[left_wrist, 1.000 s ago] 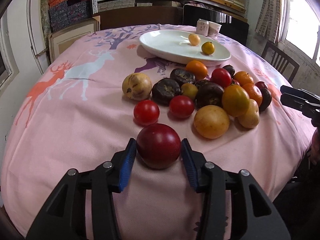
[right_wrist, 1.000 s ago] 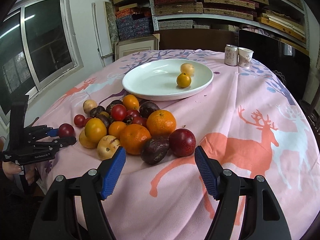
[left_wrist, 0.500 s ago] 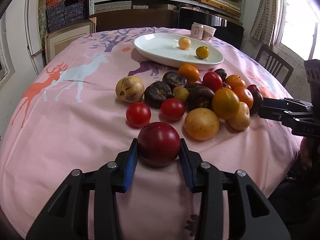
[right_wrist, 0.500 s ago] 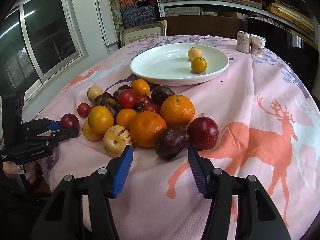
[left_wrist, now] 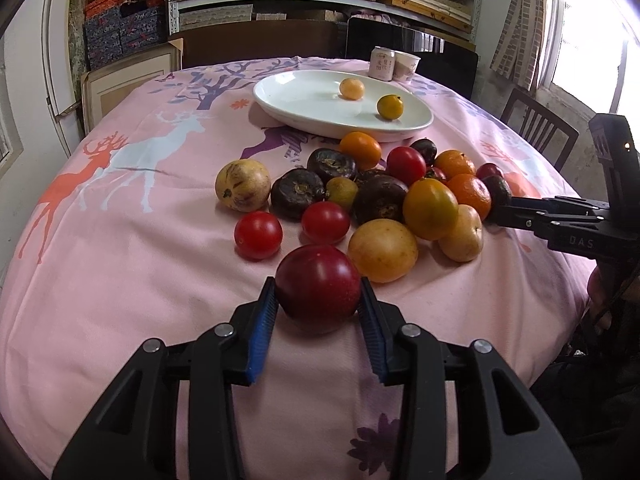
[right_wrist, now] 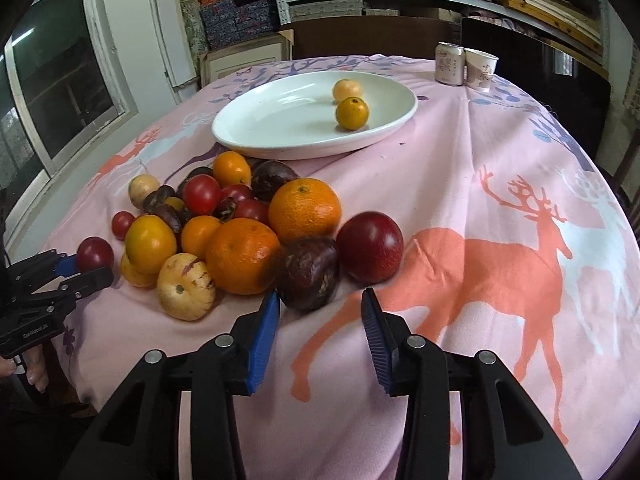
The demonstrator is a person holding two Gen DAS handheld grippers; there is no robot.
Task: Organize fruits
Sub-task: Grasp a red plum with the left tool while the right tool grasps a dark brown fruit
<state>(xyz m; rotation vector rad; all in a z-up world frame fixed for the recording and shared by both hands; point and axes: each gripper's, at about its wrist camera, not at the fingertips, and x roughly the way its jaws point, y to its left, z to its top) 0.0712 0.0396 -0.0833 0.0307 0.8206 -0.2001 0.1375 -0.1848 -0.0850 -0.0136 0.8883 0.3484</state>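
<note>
Pink deer-print cloth [left_wrist: 120,264] covers the bench, shelves behind. At 6 o'clock in the left view a dark red plum [left_wrist: 318,282] sits clamped between the left tool's [left_wrist: 318,320] blue pads. Fruit pile [left_wrist: 384,196] lies just beyond, white plate [left_wrist: 304,108] at 12. Right tool [right_wrist: 320,320] gapes open, a dark fruit [right_wrist: 308,272] before it.

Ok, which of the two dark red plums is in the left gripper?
The plum at the near edge of the pile, between the left gripper's pads. The other plum lies free beyond the open right gripper.
</note>
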